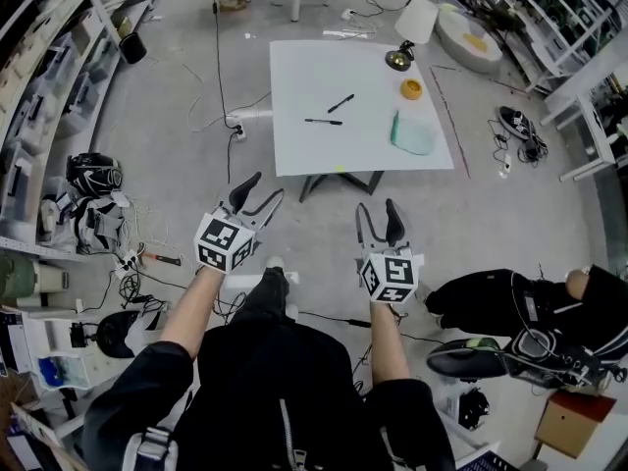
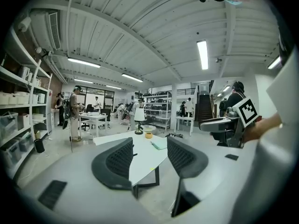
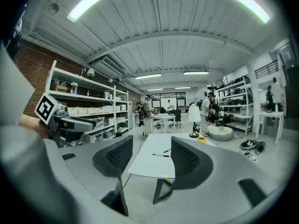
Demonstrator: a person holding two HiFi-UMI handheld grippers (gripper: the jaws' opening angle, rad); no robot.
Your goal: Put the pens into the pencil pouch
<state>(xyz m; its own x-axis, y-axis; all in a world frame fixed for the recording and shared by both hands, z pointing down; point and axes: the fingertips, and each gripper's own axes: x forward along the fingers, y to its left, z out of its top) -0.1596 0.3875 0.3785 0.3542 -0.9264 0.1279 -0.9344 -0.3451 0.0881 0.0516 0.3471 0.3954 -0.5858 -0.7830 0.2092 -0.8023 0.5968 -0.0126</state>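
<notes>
Two black pens lie on the white table (image 1: 294, 145): one pen (image 1: 340, 103) slanted near the middle, the other pen (image 1: 323, 122) flat just in front of it. A pale green pencil pouch (image 1: 413, 133) rests near the table's right edge. My left gripper (image 1: 260, 192) and right gripper (image 1: 376, 211) hang open and empty over the floor, well short of the table's front edge. In the right gripper view both pens (image 3: 161, 154) show between the open jaws, far ahead. The left gripper view shows the pouch (image 2: 159, 143) on the table (image 2: 145, 164).
A desk lamp (image 1: 410, 29) and a yellow tape roll (image 1: 411, 89) stand at the table's far right corner. Cables (image 1: 224, 116) trail over the floor at left. Shelving (image 1: 44, 77) lines the left side. A black chair and bags (image 1: 520, 327) sit at right.
</notes>
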